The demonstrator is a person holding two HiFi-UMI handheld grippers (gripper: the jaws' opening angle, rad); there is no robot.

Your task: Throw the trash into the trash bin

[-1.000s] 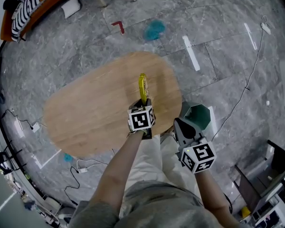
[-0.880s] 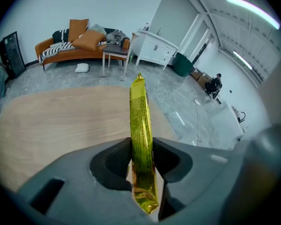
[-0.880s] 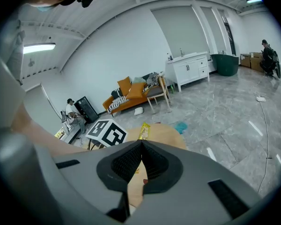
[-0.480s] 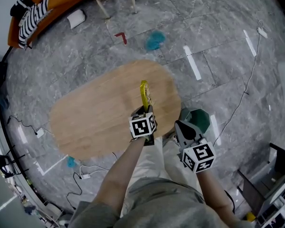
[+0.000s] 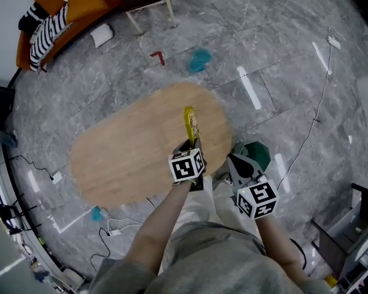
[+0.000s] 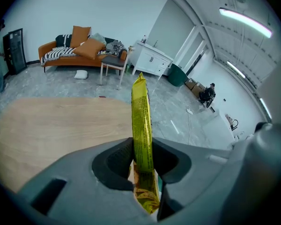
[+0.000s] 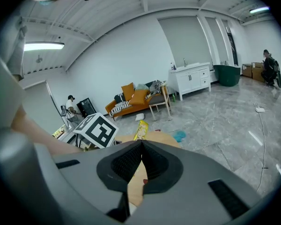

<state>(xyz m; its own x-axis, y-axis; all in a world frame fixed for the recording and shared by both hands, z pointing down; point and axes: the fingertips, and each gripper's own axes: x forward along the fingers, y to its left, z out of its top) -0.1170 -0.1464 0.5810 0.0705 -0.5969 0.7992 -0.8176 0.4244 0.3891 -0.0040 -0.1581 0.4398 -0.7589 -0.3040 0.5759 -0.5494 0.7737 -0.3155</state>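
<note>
Your left gripper (image 6: 141, 146), jaws just tightened, pinches the long yellow foil wrapper (image 6: 141, 111) by its near end. Its length points away over the oval wooden table (image 5: 129, 158). Your right gripper (image 7: 141, 146) is clenched, empty.

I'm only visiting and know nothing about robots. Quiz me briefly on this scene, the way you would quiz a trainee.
1. True or false: the right tool grips the yellow wrapper.
2. What stands on the floor beside the wooden table? A. a green trash bin B. a red bucket C. a potted plant
3. Fill in: the wrapper is held over the wooden ____.

Key:
1. False. The left tool pinches the wrapper, and its jaws have just been closing on it. The right tool's jaws are together with nothing between them.
2. A.
3. table.
</note>
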